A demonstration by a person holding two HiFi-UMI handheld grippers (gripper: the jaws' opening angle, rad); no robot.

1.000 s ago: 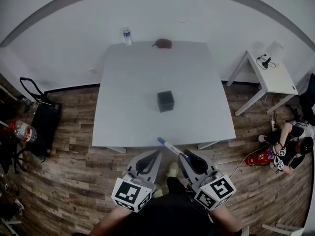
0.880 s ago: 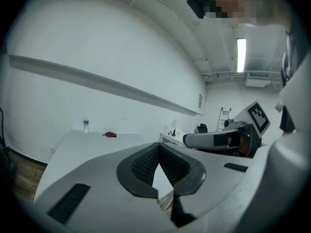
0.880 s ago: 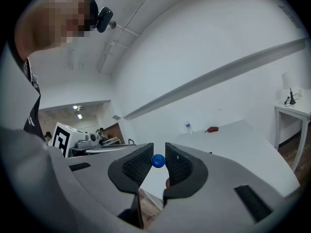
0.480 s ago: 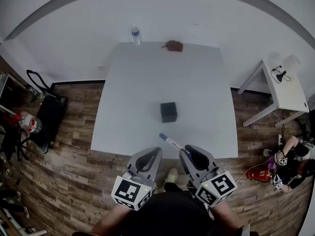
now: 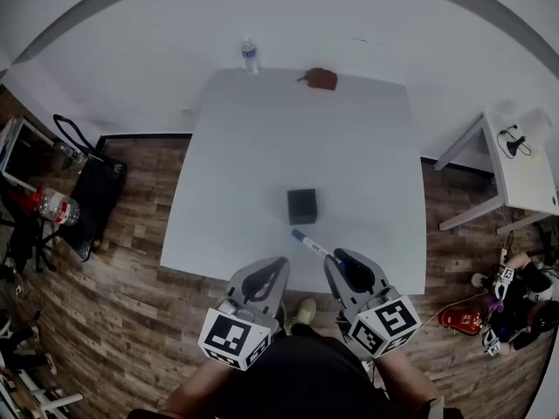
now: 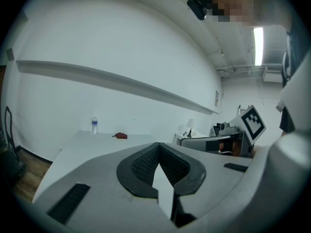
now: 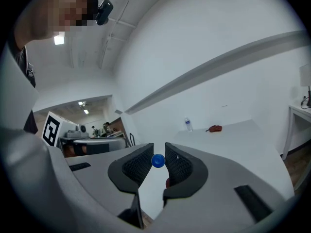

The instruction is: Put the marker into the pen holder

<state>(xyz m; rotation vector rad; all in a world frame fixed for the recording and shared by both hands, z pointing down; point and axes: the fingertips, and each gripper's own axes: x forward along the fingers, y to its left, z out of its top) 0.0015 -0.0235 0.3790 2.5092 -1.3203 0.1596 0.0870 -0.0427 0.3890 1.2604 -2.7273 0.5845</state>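
While the right gripper (image 5: 335, 265) clenches its jaws on the marker (image 5: 313, 245), the white barrel sticks out from the jaws toward the upper left of the head view. Its blue cap ends just short of the pen holder (image 5: 302, 206). That pen holder is a dark cube standing alone on the white table (image 5: 262, 147), near the middle of the frame and a little closer to the table's near edge. In the right gripper view, the marker's round blue end (image 7: 158, 160) sits pinched between the two ribbed pads. The left gripper (image 5: 279, 264) hangs beside the right one at the lower middle of the head view. In its own view its jaws (image 6: 158, 147) are pressed together with nothing between them. At the table's far edge, toward the top of the frame, stand a water bottle (image 5: 250, 57) and a small reddish-brown object (image 5: 323, 78). A smaller white side table (image 5: 524, 160) stands at the right edge, and a black cart (image 5: 92, 201) at the left on the wooden floor (image 5: 140, 321).
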